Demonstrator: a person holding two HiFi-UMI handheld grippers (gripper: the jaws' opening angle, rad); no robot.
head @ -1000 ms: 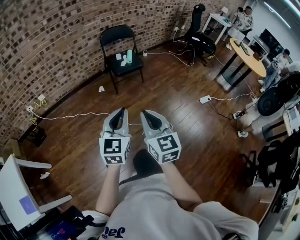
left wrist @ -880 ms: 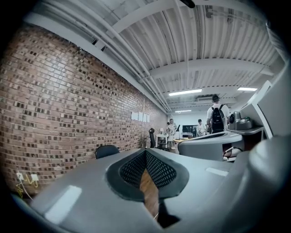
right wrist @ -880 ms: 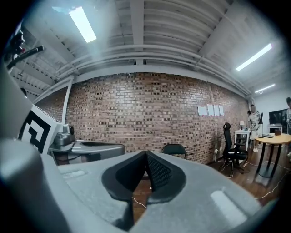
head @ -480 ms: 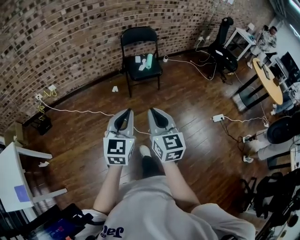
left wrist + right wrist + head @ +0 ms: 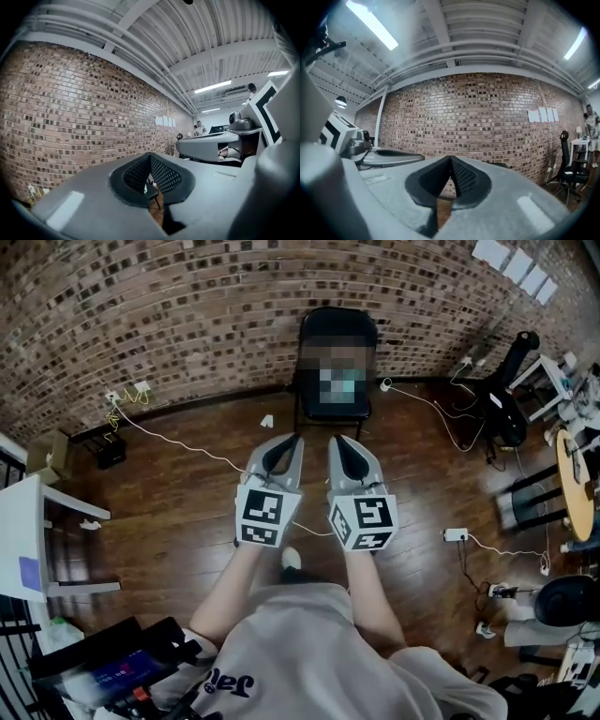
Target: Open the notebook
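notebook: cannot tell where it is lying; both grippers closed

head view: the left gripper and the right gripper are pointing side by side over the wooden floor toward a black chair standing by the brick wall. the seat is hidden, so i cannot tell whether the notebook is lying there.

left gripper view: the jaws are meeting at their tips, holding nothing, with the chair showing beyond.

right gripper view: the jaws are pressing together, empty, facing the wall.

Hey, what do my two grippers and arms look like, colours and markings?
The left gripper and right gripper are smooth light-grey shells tapering to a point, with black mesh-textured pads lining the jaws. Each carries a white cube with black square markers. No cables show. You wear a light T-shirt with dark lettering, forearms uncovered.
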